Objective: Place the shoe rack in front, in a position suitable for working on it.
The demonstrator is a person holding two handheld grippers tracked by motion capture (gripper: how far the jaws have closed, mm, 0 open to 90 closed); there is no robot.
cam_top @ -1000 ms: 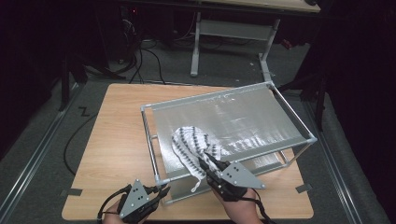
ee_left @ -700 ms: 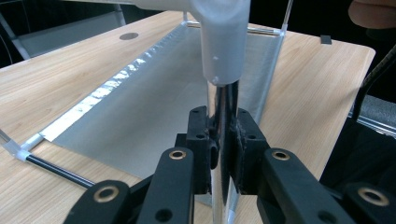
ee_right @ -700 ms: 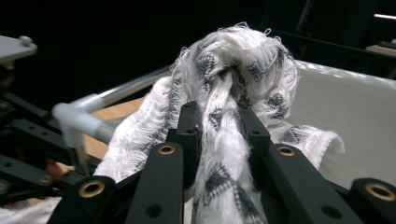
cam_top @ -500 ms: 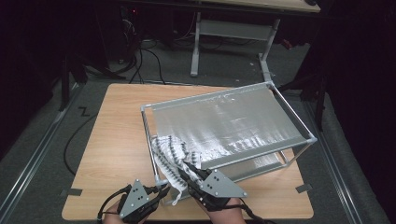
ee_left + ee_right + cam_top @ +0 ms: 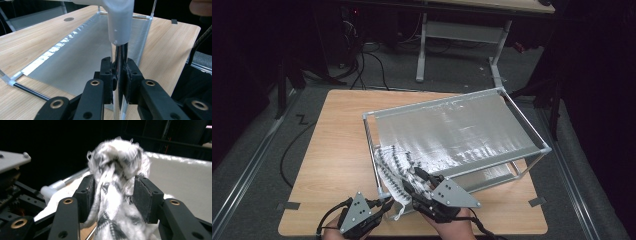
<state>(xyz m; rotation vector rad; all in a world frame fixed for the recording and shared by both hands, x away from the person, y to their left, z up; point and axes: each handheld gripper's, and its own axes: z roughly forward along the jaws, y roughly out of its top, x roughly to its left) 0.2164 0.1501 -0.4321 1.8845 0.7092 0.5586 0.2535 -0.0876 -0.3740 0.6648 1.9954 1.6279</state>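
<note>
Left gripper [image 5: 382, 207] clamped on near corner post [image 5: 119, 62] of rack [image 5: 522, 127]; right gripper [image 5: 419, 187] pinching patterned cloth [image 5: 394, 170], draped over rack's near-left edge; apparently half done, spreading across top left.

Lab setting: dark room, wooden table [image 5: 337, 150], floor cables [image 5: 362, 60], metal desk frame [image 5: 462, 35] behind

Cloth [image 5: 394, 170]: fuzzy black-and-white knit.
Rack post [image 5: 119, 72]: glossy chrome metal.
Corner joint [image 5: 118, 20]: smooth white plastic.
Rack sling [image 5: 457, 130]: shiny silver sheet.
Tabletop [image 5: 337, 140]: matt wood.
</note>
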